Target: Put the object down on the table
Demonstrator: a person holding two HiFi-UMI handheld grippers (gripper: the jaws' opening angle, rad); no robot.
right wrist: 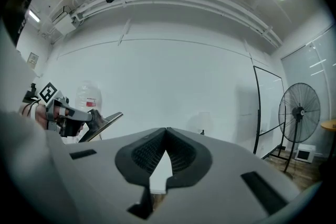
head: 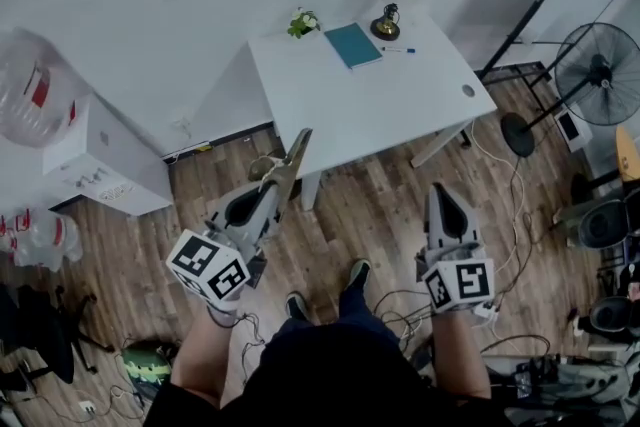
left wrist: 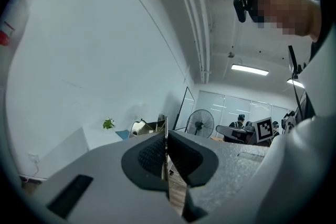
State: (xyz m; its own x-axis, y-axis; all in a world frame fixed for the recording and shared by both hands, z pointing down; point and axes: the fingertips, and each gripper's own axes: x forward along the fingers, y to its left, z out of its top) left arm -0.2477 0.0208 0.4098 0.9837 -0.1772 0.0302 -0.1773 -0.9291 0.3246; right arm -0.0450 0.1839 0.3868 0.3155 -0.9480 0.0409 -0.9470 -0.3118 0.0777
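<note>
My left gripper (head: 280,183) is shut on a thin flat panel (head: 297,153), which sticks out edge-up past the jaws toward the white table (head: 400,110). In the left gripper view the panel (left wrist: 166,136) shows only as a narrow edge pinched between the dark pads. The right gripper view catches the same panel (right wrist: 103,124) from the side, held out by the left gripper (right wrist: 79,118). My right gripper (head: 446,207) hangs over the wooden floor in front of the table, its jaws (right wrist: 166,132) shut with nothing between them. Both grippers are short of the table.
On the table's far side lie a teal book (head: 352,45), a small plant (head: 303,22), a brass lamp (head: 386,21) and a pen (head: 398,49). A standing fan (head: 597,61) is to the right, a white cabinet (head: 105,160) to the left. Cables (head: 500,215) trail over the floor.
</note>
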